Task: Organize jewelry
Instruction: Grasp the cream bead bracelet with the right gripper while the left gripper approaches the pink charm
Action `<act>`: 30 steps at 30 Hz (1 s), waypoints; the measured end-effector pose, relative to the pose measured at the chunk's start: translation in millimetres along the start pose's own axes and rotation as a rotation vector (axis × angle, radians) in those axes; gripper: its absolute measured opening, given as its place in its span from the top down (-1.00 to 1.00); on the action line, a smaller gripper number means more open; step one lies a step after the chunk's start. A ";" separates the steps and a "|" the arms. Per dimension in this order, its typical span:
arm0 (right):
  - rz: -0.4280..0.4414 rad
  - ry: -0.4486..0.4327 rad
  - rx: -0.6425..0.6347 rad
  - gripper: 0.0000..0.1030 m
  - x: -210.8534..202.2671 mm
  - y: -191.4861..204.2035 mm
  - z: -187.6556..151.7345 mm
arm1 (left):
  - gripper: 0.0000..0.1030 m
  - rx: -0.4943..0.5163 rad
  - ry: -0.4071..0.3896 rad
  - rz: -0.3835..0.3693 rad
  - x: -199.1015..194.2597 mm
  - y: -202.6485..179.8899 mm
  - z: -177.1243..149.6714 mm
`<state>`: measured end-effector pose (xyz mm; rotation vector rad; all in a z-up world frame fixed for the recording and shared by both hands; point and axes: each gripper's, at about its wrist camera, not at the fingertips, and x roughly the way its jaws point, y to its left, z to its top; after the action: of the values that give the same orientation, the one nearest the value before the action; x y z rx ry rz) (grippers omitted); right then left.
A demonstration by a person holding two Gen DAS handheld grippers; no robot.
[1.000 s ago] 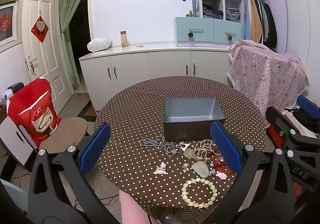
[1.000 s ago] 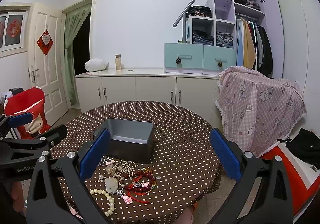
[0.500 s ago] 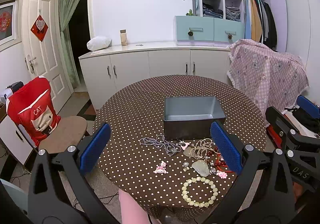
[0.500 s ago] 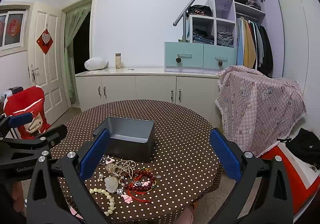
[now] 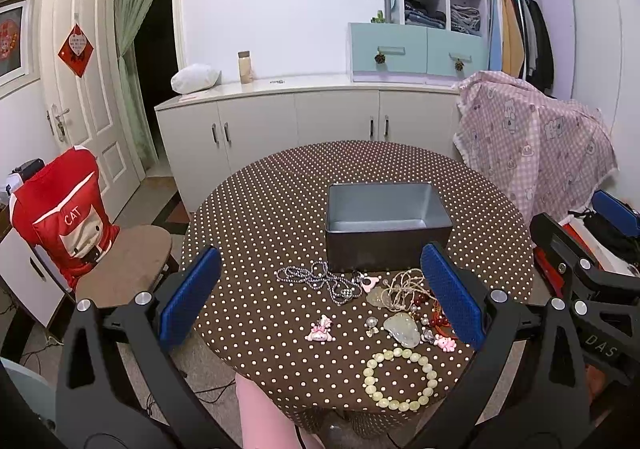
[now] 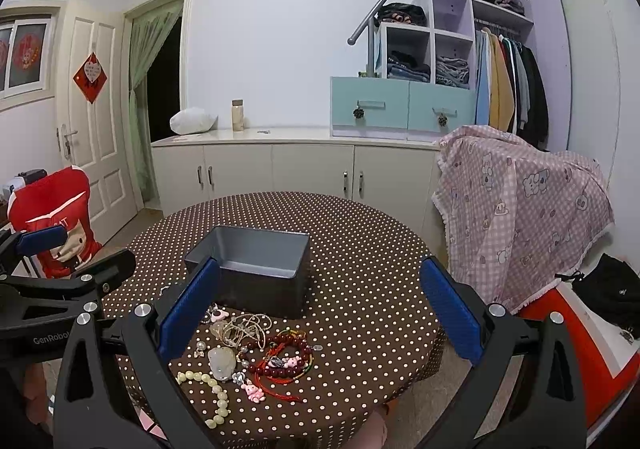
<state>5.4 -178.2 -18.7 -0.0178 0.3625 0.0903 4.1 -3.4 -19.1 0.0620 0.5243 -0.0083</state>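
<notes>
A grey open metal box (image 5: pixel 386 223) stands mid-table; it also shows in the right wrist view (image 6: pixel 256 269). Loose jewelry lies in front of it: a grey bead necklace (image 5: pixel 320 279), a pale green bead bracelet (image 5: pixel 400 379), a pink charm (image 5: pixel 320 331), a jade pendant (image 5: pixel 402 327), a tangle of cord (image 5: pixel 404 287) and a red bead bracelet (image 6: pixel 286 359). My left gripper (image 5: pixel 320 301) is open and empty above the jewelry. My right gripper (image 6: pixel 320 307) is open and empty, held above the table to the right of the pile.
The round table (image 5: pixel 264 209) has a brown polka-dot cloth. A chair with a red cover (image 5: pixel 64 221) stands at the left. A chair draped in pink cloth (image 6: pixel 520 209) stands at the right. White cabinets (image 5: pixel 304 121) line the back wall.
Both grippers have drifted very slightly; the view barely shifts. Nothing on the table has moved.
</notes>
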 end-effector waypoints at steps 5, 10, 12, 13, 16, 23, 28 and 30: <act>0.006 0.064 0.011 -0.86 12.3 -0.3 -6.8 | -0.90 -0.016 0.052 -0.038 8.8 5.9 -4.9; 0.022 0.124 0.005 -0.86 23.5 5.1 -15.2 | -0.90 -0.026 0.104 -0.054 18.8 13.7 -11.1; 0.033 0.146 0.004 -0.86 27.2 7.6 -18.1 | -0.90 -0.027 0.121 -0.041 22.5 16.8 -14.4; 0.041 0.158 0.004 -0.86 28.8 8.9 -20.2 | -0.90 -0.027 0.128 -0.039 23.9 18.1 -15.6; 0.083 0.191 0.012 -0.86 32.6 11.2 -27.6 | -0.90 -0.024 0.161 -0.026 30.2 22.4 -20.6; 0.202 0.272 0.023 -0.80 33.9 18.9 -46.0 | -0.90 -0.008 0.234 -0.002 41.8 36.4 -41.1; 0.303 0.341 0.036 -0.29 35.2 25.7 -58.6 | -0.90 -0.042 0.293 -0.059 50.8 49.9 -61.7; 0.329 0.366 0.032 -0.11 36.8 29.1 -62.0 | -0.90 -0.049 0.305 -0.067 52.7 52.4 -67.9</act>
<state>15.1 -148.1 -89.8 0.0577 0.7306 0.4099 17.0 53.5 -101.1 -0.0029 0.8313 -0.0518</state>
